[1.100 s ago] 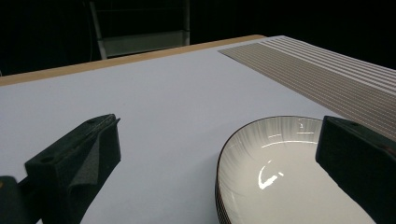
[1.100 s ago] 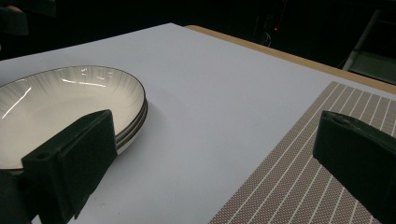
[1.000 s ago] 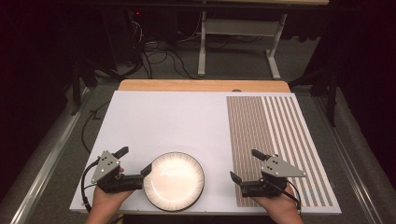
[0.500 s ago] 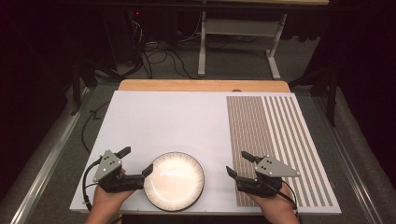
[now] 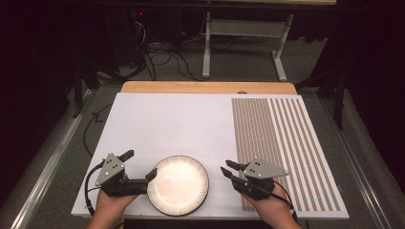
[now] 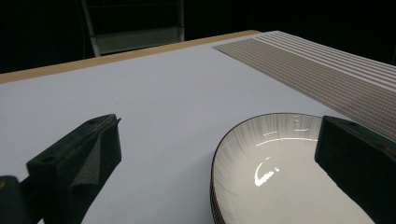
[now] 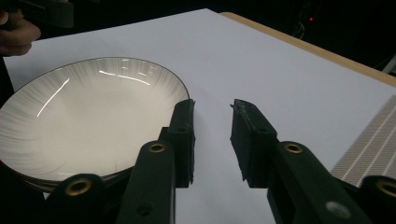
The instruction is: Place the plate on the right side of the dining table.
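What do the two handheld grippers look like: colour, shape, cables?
Both the left gripper and right gripper are black, each with two blocky jaws, a grey three-cornered plate on top and a trailing black cable. Brass-coloured rivets show on the right gripper's arms. No sleeves show.

White board [image 5: 172,124] with striped panel [image 5: 282,143] on wooden table [image 5: 205,87].
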`<action>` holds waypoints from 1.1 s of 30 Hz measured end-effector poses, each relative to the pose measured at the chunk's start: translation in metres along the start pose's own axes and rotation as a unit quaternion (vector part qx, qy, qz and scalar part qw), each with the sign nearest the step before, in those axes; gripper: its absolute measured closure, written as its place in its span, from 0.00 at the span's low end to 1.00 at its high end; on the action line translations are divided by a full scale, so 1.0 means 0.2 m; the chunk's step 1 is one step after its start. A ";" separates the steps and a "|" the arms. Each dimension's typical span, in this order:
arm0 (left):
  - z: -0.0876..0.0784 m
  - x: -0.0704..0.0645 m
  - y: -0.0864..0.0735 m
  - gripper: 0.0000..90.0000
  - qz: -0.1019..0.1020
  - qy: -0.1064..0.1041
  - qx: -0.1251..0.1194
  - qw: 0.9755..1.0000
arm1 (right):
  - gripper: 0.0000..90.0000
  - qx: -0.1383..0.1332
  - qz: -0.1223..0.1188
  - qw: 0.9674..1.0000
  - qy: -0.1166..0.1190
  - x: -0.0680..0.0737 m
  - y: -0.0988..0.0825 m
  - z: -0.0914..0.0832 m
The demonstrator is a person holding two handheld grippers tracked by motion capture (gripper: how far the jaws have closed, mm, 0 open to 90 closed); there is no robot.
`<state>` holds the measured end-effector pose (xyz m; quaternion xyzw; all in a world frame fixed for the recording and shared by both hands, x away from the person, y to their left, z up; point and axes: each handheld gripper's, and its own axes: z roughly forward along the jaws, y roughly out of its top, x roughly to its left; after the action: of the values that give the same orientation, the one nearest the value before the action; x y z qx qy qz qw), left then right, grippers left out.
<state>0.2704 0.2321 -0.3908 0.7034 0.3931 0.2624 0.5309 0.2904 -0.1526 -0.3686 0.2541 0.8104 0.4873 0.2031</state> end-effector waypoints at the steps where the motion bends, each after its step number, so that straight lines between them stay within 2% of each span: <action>1: 0.00 0.00 0.00 0.01 0.000 0.000 0.000 1.000 | 0.84 0.002 -0.003 1.000 0.006 0.00 0.00 0.02; 3: 0.00 0.00 0.00 0.01 0.001 0.001 -0.002 1.000 | 0.86 0.005 -0.004 1.000 0.011 0.01 0.01 0.03; 4: -0.01 0.00 0.00 0.01 0.002 0.003 -0.002 1.000 | 0.89 0.013 -0.003 1.000 0.025 0.01 0.01 0.05; 5: -0.01 0.00 0.00 0.01 0.002 0.003 -0.002 1.000 | 0.89 0.013 -0.003 1.000 0.025 0.01 0.01 0.05; 7: 0.00 0.00 0.00 0.01 0.001 0.004 -0.003 1.000 | 0.92 0.023 -0.004 0.999 0.048 0.02 0.01 0.08; 10: 0.00 -0.01 0.00 0.01 0.005 0.003 0.001 1.000 | 0.98 0.034 -0.008 0.997 0.062 0.04 0.00 0.11; 14: 0.00 -0.01 0.00 0.01 0.006 0.002 0.001 1.000 | 1.00 0.050 -0.017 0.996 0.077 0.07 -0.02 0.14; 19: -0.01 -0.01 0.00 0.01 0.005 0.001 -0.002 1.000 | 1.00 0.075 -0.013 0.993 0.085 0.10 -0.04 0.18; 25: -0.01 0.00 0.00 0.01 0.004 -0.001 -0.001 1.000 | 1.00 0.100 -0.025 0.991 0.088 0.12 -0.06 0.20; 33: -0.01 0.00 0.00 0.01 0.004 -0.003 -0.003 1.000 | 1.00 0.105 -0.029 0.990 0.089 0.13 -0.06 0.21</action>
<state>0.2685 0.2341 -0.3900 0.7039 0.3877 0.2643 0.5332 0.2911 -0.1124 -0.4000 0.2061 0.8787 0.4144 0.1170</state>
